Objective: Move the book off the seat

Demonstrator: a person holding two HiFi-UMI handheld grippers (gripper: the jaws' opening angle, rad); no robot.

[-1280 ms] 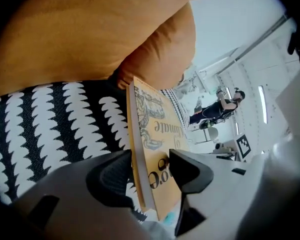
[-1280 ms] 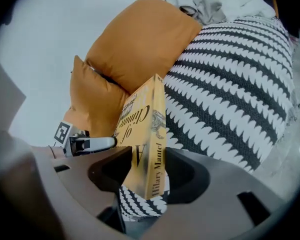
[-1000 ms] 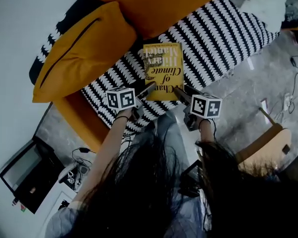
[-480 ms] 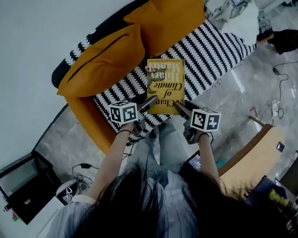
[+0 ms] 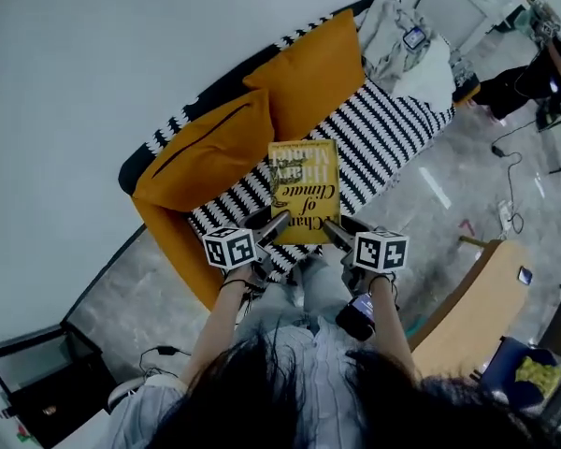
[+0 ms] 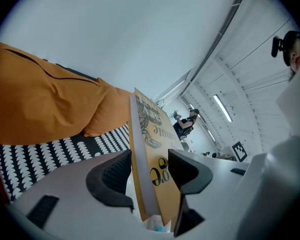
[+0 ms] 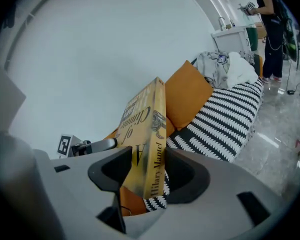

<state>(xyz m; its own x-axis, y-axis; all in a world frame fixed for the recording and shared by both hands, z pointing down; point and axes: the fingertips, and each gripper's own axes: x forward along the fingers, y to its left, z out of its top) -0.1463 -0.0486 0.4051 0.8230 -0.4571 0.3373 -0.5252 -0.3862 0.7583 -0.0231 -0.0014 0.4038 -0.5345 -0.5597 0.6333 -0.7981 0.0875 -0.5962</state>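
A yellow book (image 5: 304,190) hangs cover-up over the front of the black-and-white striped sofa seat (image 5: 388,138), held at its near edge from both sides. My left gripper (image 5: 277,223) is shut on the book's near left corner; in the left gripper view the book (image 6: 149,149) stands edge-on between the pads of that gripper (image 6: 150,164). My right gripper (image 5: 329,233) is shut on the near right corner. The right gripper view shows the spine (image 7: 151,154) clamped in that gripper (image 7: 147,159), with the seat well below it.
Two orange cushions (image 5: 206,157) (image 5: 313,78) lean on the sofa back. A heap of clothes (image 5: 402,45) lies at the sofa's far end. A wooden table (image 5: 467,316) stands at the right, a black box (image 5: 37,382) at the lower left, a person (image 5: 533,68) far right.
The head view has risen and the sofa now looks smaller and farther below. Both grippers have kept their hold and carried the book up from the seat.
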